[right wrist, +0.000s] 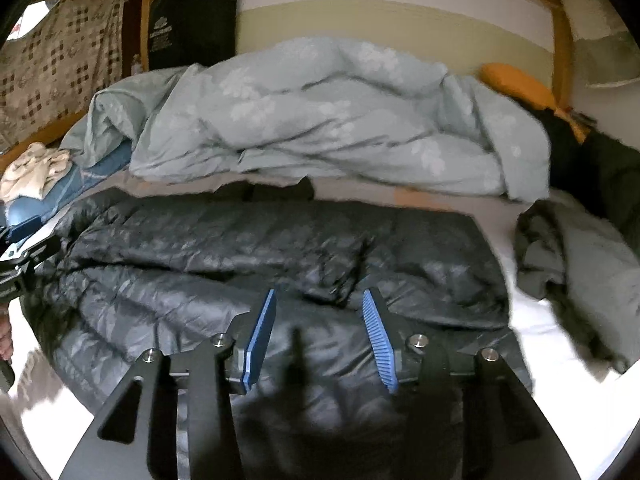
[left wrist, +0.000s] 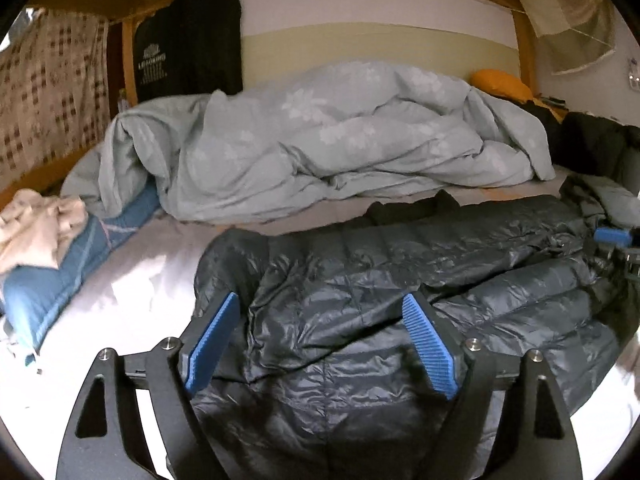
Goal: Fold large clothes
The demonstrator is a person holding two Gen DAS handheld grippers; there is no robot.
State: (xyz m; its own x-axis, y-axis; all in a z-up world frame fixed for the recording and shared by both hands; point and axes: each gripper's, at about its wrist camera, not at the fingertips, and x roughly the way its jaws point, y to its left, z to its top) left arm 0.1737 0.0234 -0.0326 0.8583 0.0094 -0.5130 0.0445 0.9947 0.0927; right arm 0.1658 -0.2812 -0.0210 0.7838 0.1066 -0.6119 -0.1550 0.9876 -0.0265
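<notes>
Jacket [left wrist: 400, 280] lay half-folded; my left gripper [left wrist: 320, 320] and right gripper [right wrist: 318, 316] hovered apart, empty, next needing a near-edge pinch.

left tongs [left wrist: 322, 308]: spread wide (empty) | right tongs [right wrist: 320, 304]: parted, empty

The near hem of the dark puffer jacket [left wrist: 360, 280] is hidden behind the left gripper [left wrist: 320, 344], the right gripper [left wrist: 614, 236] is cut off by the frame edge, and the lettering on the black bag [left wrist: 188, 44] cannot be read.
</notes>
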